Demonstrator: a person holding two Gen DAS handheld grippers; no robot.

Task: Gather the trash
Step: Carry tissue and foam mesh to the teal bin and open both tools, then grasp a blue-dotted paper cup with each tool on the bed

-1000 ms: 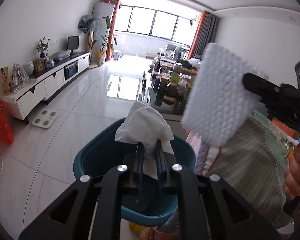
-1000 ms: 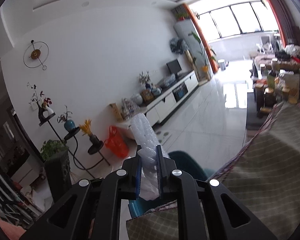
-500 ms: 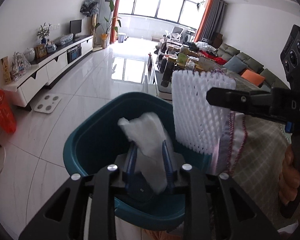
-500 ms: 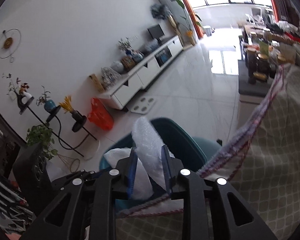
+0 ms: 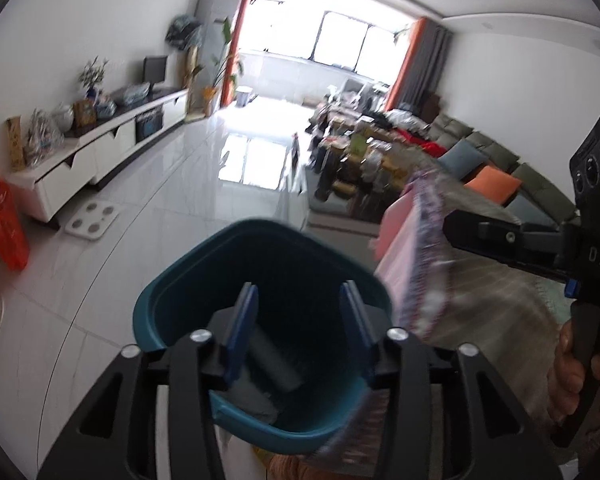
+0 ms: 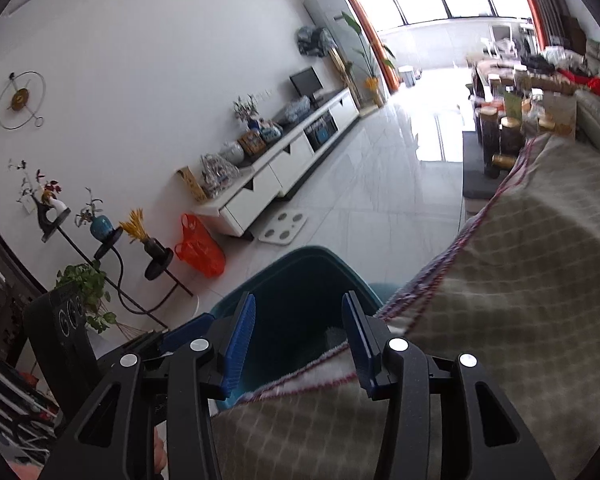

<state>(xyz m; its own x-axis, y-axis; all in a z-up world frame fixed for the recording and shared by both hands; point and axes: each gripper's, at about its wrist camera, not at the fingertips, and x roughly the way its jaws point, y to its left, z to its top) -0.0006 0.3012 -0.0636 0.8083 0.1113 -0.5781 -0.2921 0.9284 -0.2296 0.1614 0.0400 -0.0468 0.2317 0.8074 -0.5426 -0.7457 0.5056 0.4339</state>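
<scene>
While the room stretches back to the bright window, the biggest thing close by is the bench under a checked cloth, w/ a red-and-purple fringed edge hanging just beside the bin. The white tile floor carries a long white TV cabinet along the wall, an orange bag near its end, and a white scale in front of it.

The teal bin stands on the floor up against the bench edge, mouth open upward. Inside it, low down, sit blurred grey shapes; can't tell what each one is. In the right wrist view a bit of white netted stuff shows inside the bin, near the cloth edge.

Left claw hangs over the bin mouth, spread wide, blue pads well apart, nothing between them. Right claw is likewise spread wide and holds nothing; it sits over the corner where bench cloth meets bin, right finger above the cloth, left finger above the bin opening. From the left wrist view the right tool's black body reaches in from the right side, w/ the person's hand gripping its handle. From the right wrist view the left tool's black body shows low at left.
</scene>
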